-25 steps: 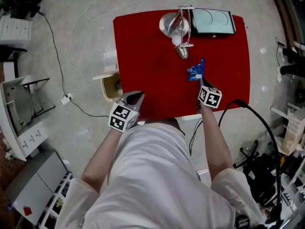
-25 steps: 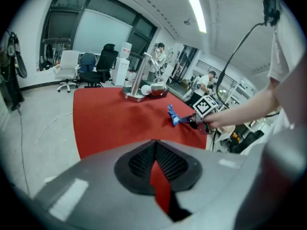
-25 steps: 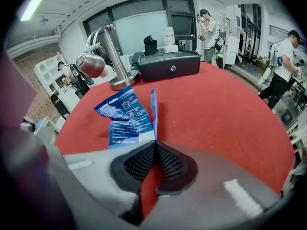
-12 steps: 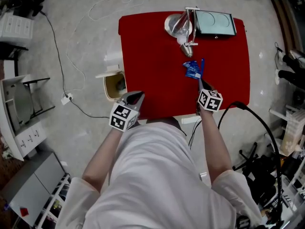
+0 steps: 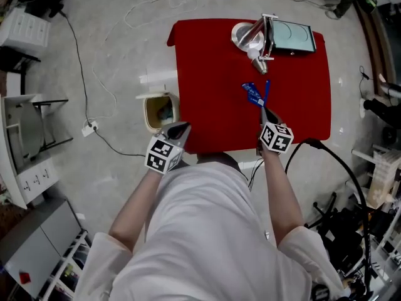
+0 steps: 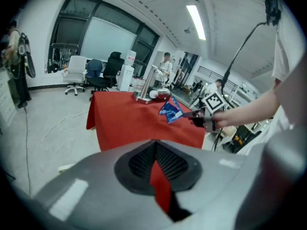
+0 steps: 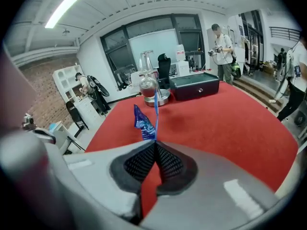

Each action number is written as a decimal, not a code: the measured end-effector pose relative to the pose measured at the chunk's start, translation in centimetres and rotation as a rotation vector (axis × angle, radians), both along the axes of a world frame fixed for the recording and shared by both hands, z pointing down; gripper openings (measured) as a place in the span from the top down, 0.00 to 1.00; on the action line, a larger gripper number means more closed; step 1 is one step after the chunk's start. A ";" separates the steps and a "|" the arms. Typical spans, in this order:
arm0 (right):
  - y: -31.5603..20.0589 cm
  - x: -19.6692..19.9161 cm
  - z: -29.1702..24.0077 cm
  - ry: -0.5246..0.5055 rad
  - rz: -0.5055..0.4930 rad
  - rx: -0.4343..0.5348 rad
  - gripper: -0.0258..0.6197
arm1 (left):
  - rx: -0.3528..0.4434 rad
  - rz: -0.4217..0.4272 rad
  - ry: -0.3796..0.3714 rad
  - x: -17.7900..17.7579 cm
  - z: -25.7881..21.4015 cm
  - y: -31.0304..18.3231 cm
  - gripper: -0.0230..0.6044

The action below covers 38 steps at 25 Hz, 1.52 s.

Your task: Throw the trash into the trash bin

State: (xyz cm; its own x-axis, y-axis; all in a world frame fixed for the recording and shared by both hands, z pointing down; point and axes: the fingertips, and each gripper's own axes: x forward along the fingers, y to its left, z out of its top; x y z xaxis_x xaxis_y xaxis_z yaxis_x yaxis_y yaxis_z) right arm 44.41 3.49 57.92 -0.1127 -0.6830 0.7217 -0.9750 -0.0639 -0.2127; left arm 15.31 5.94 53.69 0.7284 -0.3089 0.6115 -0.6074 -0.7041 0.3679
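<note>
A crumpled blue wrapper (image 5: pixel 254 93) hangs above the red table (image 5: pixel 207 74), pinched at its lower end by my right gripper (image 5: pixel 265 110), which is shut on it. In the right gripper view the wrapper (image 7: pixel 143 121) stands straight up from the closed fingertips (image 7: pixel 154 143). My left gripper (image 5: pixel 178 129) is shut and holds nothing; it hovers at the table's near left corner, just right of the trash bin (image 5: pixel 159 110) on the floor. The left gripper view shows the wrapper (image 6: pixel 170 111) across the table.
A metal bowl with a glass on a stand (image 5: pixel 249 35) and a dark tray (image 5: pixel 293 36) sit at the table's far edge. Cables (image 5: pixel 94 86) run over the floor at left. A white rack (image 5: pixel 28 137) stands at far left, with equipment and a black cable (image 5: pixel 338 168) at right.
The right gripper has lifted the wrapper and carried it left over the table, away from the bowl. The left gripper has shifted along the table's near edge, and the bin shows more fully.
</note>
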 end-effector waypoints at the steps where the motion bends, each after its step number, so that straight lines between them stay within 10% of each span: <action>1: 0.1 -0.9 -0.3 -0.002 -0.006 0.005 0.96 | 0.002 -0.006 0.001 -0.7 -0.1 0.1 0.96; 30: -1.3 -36.9 1.9 -0.086 -0.584 -0.060 0.96 | -0.033 -0.385 -0.023 -26.1 1.6 2.7 0.96; 38: 0.2 -44.3 4.6 -0.136 -0.577 -0.161 0.96 | -0.068 -0.459 -0.016 -32.0 3.3 4.3 0.96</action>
